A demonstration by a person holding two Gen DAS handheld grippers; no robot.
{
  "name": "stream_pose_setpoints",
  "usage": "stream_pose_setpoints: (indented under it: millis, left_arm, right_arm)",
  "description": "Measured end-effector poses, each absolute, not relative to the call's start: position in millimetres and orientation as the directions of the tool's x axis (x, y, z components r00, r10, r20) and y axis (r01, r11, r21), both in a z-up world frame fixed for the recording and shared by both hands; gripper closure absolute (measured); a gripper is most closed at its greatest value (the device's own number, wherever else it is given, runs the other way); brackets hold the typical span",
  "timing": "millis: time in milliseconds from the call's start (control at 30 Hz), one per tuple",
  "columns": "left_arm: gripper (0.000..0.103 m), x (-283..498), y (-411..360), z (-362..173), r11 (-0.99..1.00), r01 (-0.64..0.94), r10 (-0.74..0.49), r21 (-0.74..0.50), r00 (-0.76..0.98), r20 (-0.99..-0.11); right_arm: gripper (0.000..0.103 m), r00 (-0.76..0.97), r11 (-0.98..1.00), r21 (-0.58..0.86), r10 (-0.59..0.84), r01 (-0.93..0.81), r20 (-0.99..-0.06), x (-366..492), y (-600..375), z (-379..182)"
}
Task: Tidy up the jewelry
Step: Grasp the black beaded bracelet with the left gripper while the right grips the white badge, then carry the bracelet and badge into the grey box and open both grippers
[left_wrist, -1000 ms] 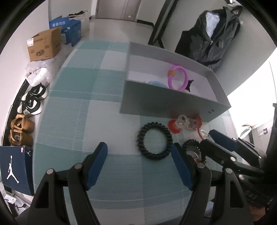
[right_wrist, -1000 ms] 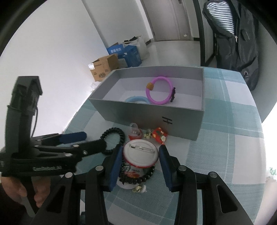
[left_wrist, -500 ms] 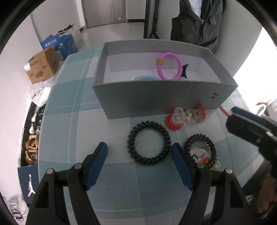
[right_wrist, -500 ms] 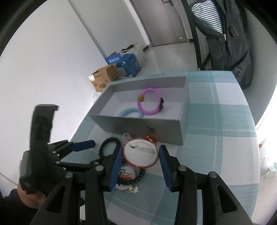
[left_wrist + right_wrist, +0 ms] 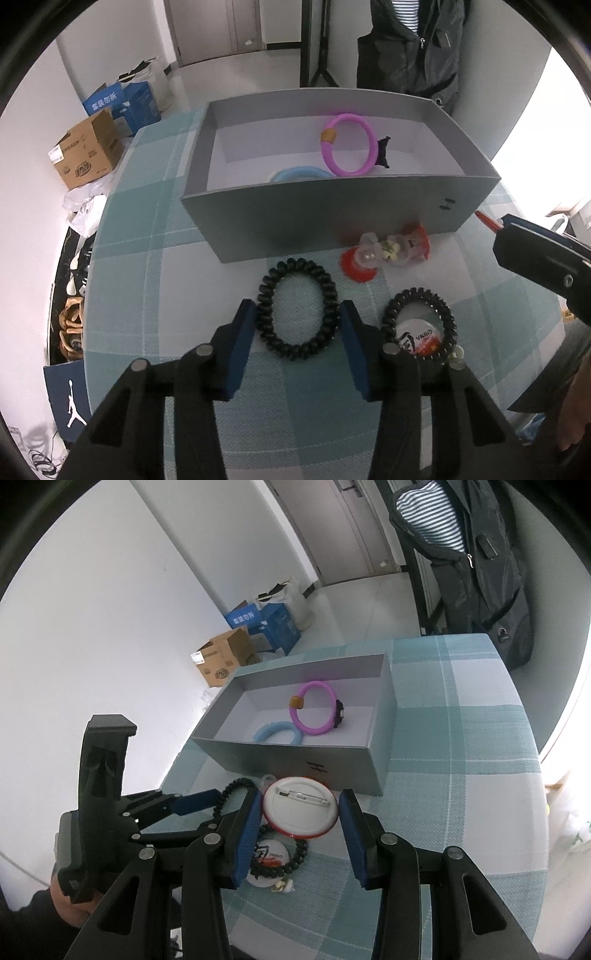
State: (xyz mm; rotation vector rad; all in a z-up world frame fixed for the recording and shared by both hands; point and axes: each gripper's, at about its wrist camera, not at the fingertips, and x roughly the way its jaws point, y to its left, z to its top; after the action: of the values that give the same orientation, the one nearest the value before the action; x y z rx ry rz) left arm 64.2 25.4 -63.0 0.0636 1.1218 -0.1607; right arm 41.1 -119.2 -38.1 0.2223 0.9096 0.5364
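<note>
1. Left gripper (image 5: 298, 328): jaws narrowing around the black coil hair tie (image 5: 298, 308), pads just beside its sides. Cannot tell if they are touching; the tie is lying flat on the checked tablecloth (image 5: 147, 236), not lifted.
2. Right gripper (image 5: 297, 829): I'm holding the round pin badge (image 5: 300, 808) between the pads, pin side facing the camera, raised above the table in front of the grey box (image 5: 295, 755).
3. Already in the box: pink ring (image 5: 347, 149) with a small black piece beside it, and a blue ring (image 5: 297, 173).
4. Still outside: the hair tie, a black bead bracelet (image 5: 419, 326) lying around a second badge (image 5: 419, 338), and the red and clear trinkets (image 5: 384, 253) just in front of the box wall.
5. Judgement: I'm roughly a third through. Next, the held badge is going into the box, then the hair tie.
</note>
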Motion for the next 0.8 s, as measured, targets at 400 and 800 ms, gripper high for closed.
stream_pose_setpoints:
  millis: [400, 800]
  left_arm:
    - [0.07, 64, 55, -52, 0.97, 0.085, -0.242, -0.227, 0.403, -0.883]
    - [0.07, 48, 71, -15, 0.958, 0.077, -0.27, -0.275, 0.553, -0.788]
  right_arm:
    - [0.062, 0.507, 0.822, 0.448, 0.569, -0.351, -0.648, 43, -124, -32]
    - [0.062, 0.507, 0.789, 0.469, 0.614, -0.397, -0.605, 43, -110, -22]
